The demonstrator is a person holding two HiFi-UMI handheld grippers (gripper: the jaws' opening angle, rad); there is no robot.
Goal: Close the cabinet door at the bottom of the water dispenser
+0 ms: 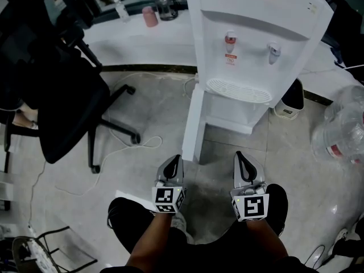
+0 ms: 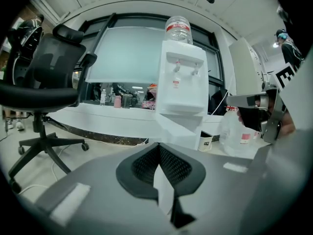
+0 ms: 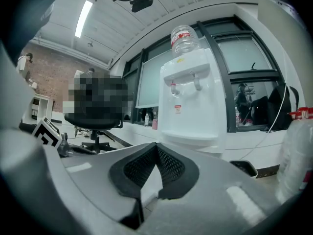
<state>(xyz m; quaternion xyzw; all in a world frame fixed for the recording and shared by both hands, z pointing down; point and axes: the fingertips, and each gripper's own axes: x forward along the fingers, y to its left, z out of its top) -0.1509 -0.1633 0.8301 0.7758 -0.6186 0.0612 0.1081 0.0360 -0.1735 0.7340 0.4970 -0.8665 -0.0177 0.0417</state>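
Now, cabinet door (image 1: 192,124): ajar, swung out from water dispenser (image 1: 250,44) base
Left gripper (image 1: 175,162): jaws clenched, empty
Right gripper (image 1: 241,159): jaws clenched, empty

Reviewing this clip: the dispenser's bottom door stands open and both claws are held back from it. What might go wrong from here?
1. The cabinet door stands edge-on toward the shut left claw. A push with that narrow tip may slip off the thin edge.
2. The water dispenser carries a bottle on top, so a hard shove on the door might rock it.
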